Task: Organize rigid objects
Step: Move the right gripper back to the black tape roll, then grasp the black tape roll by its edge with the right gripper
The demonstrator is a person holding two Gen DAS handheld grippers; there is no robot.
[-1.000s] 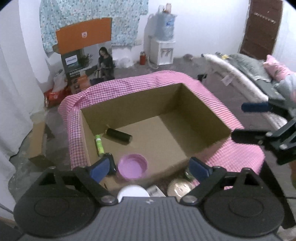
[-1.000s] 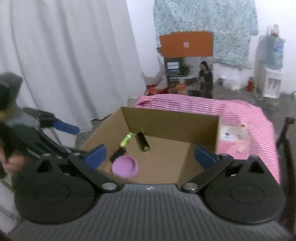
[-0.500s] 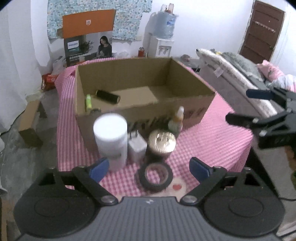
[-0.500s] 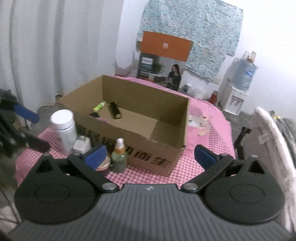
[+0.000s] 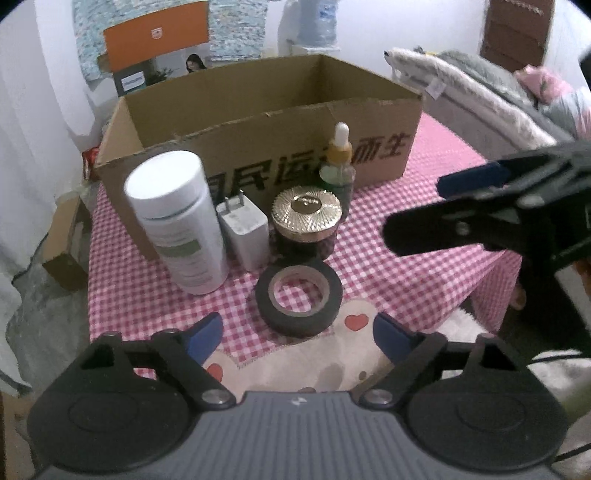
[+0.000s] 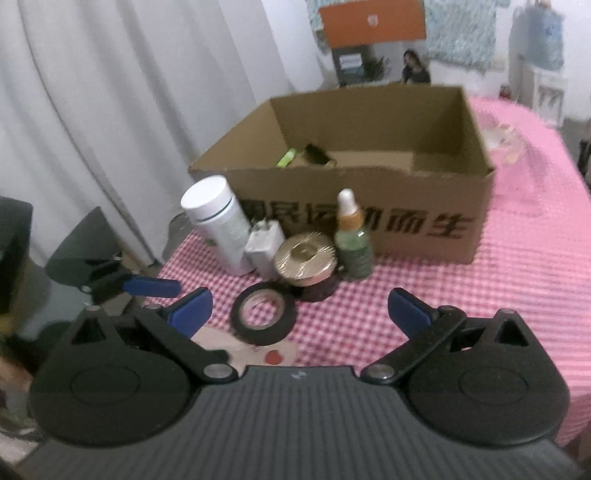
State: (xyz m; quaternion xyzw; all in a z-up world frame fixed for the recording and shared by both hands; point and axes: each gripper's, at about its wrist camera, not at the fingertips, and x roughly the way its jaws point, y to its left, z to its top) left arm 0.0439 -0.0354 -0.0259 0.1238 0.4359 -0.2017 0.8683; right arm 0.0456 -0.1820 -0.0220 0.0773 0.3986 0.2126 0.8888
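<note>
A black tape roll (image 5: 334, 295) lies flat on the pink checked cloth (image 5: 406, 288), just ahead of my left gripper (image 5: 297, 332), whose jaws are closing without touching it. Behind the roll stand a white bottle (image 5: 177, 221), a white charger plug (image 5: 243, 229), a gold-lidded dark jar (image 5: 306, 210) and a green dropper bottle (image 5: 338, 166), all against an open cardboard box (image 5: 258, 110). My right gripper (image 6: 299, 310) hangs open and empty over the table's near edge, facing the tape roll (image 6: 240, 321) and jar (image 6: 304, 258). A green tube (image 6: 287, 158) and a black cylinder (image 6: 317, 153) lie in the box.
A white curtain (image 6: 110, 110) hangs to the left of the table. A bed with blankets (image 5: 480, 92) runs along the right side. A small cardboard box (image 5: 62, 251) sits on the floor at the left. An orange-topped carton (image 5: 155, 33) leans on the far wall.
Both grippers have come down from above the box to the table's near edge, so the row of objects now fills the views. The left fingers stand slightly closer together.
</note>
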